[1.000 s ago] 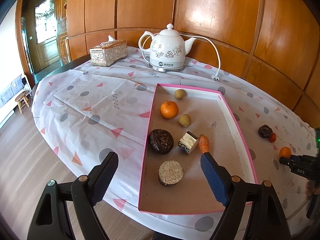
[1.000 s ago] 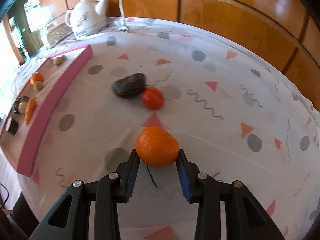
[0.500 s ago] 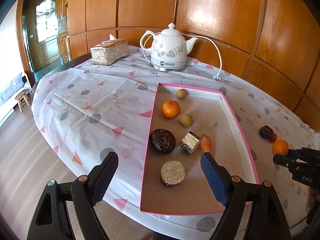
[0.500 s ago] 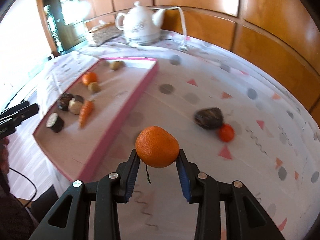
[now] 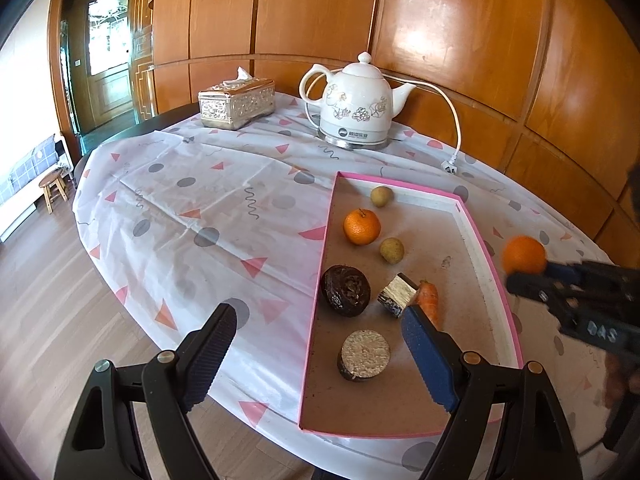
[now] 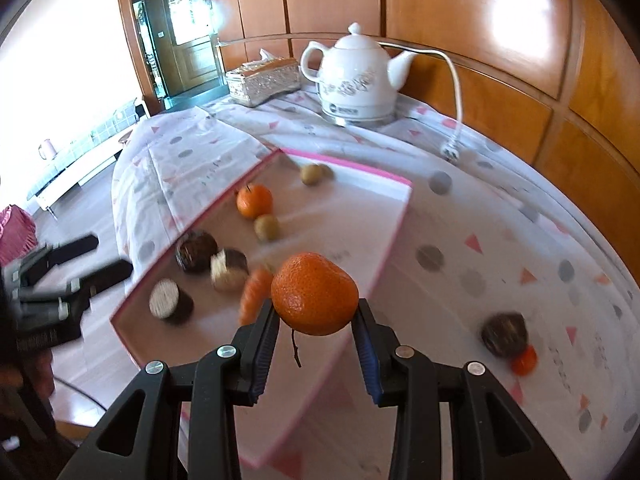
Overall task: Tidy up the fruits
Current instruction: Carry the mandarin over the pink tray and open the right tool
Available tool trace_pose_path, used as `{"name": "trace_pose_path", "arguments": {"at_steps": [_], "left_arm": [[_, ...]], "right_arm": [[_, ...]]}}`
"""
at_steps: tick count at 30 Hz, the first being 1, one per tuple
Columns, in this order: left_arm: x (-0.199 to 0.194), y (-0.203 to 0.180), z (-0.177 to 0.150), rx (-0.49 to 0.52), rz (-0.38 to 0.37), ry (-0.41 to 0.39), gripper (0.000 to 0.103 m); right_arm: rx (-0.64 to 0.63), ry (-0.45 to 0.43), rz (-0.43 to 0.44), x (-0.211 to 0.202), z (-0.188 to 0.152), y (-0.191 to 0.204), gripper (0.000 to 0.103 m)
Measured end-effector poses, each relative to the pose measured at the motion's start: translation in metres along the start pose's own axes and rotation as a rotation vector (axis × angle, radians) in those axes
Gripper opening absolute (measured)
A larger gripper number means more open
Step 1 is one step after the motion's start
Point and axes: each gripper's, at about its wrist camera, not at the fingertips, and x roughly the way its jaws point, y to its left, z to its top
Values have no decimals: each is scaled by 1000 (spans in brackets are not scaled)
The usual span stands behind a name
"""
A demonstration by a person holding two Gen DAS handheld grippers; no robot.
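1. Two tangerines: one in the pink tray [image 5: 486,248] at 11 o'clock [image 5: 361,226], one held aloft [image 6: 314,293]; two longans; one carrot [image 5: 429,304].
2. Right gripper [image 6: 315,330], narrowly parted, clamps the raised tangerine above the tray's near edge.
3. Left gripper [image 5: 320,354] gapes wide, empty, over the desk [image 5: 192,200].

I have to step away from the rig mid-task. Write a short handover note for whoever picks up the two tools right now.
Right tool: shut on a round orange mandarin, held above the near rim of the shallow pink-edged cardboard tray.
Left tool: open, empty, by the tray's near corner.
Done: one stemmed orange mandarin, two small tan round fruits, a carrot and three dark cakes lie in the tray.
Left: set this mandarin down in the tray; then fetch the dark wrinkled fruit and the small red fruit touching it on the tablecloth.
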Motion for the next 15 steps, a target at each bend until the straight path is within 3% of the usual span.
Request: {"name": "trace_pose_path", "arguments": {"at_steps": [7, 15], "left_arm": [[2, 6, 1, -25, -11, 8, 85], [4, 4, -1, -25, -15, 16, 85]], "right_arm": [[-6, 14, -22, 29, 27, 14, 38], [31, 14, -31, 32, 24, 7, 45]]}}
